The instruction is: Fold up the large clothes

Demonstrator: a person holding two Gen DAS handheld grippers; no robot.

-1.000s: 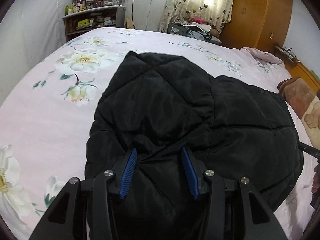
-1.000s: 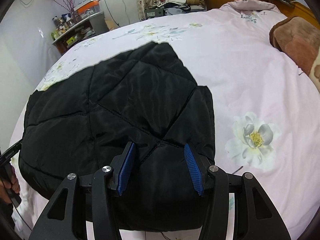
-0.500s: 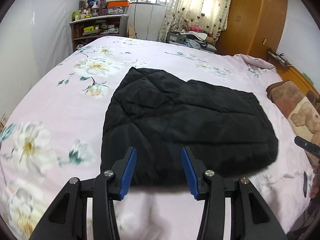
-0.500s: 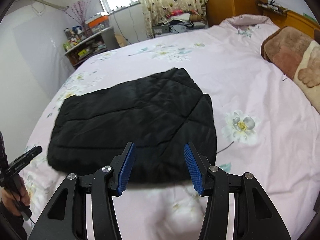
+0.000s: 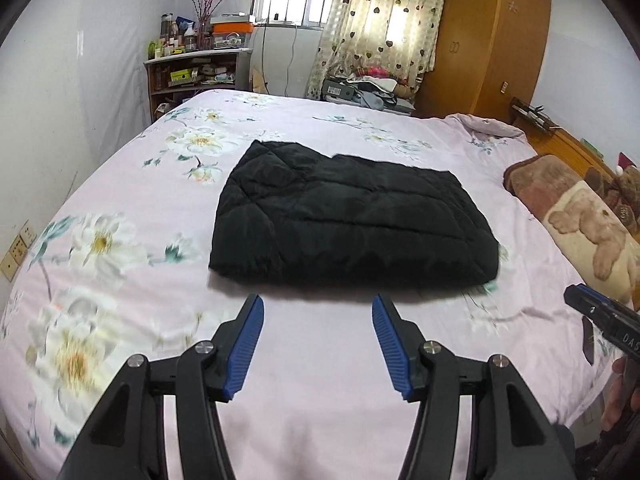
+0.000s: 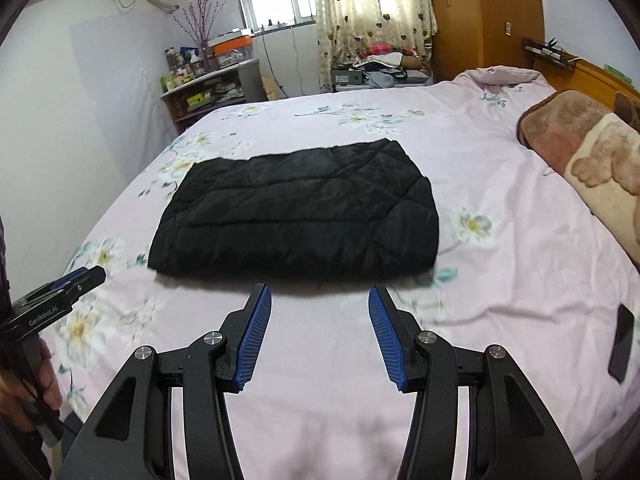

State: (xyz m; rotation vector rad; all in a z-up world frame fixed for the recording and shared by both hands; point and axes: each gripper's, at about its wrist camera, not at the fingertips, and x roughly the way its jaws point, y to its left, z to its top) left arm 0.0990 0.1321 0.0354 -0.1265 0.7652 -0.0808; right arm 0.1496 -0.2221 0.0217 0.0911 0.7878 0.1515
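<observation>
The folded black jacket point(image 5: 352, 224) lies mid-bed point(image 5: 320, 360), bare sheet along every edge. The left gripper point(image 5: 318, 334), jaws opening and empty, and the right gripper point(image 6: 320, 326), jaws apart and empty, hang short of its near edge.

Blurred by motion: the pale flowers point(image 5: 76, 356) printed left of the black jacket point(image 5: 352, 224). Cut off at the frame edge right of the jacket: bear-print blanket point(image 5: 592, 232), dark phone point(image 6: 621, 342). Too small to tell apart: clutter on the shelf point(image 5: 196, 68) beyond the jacket.
</observation>
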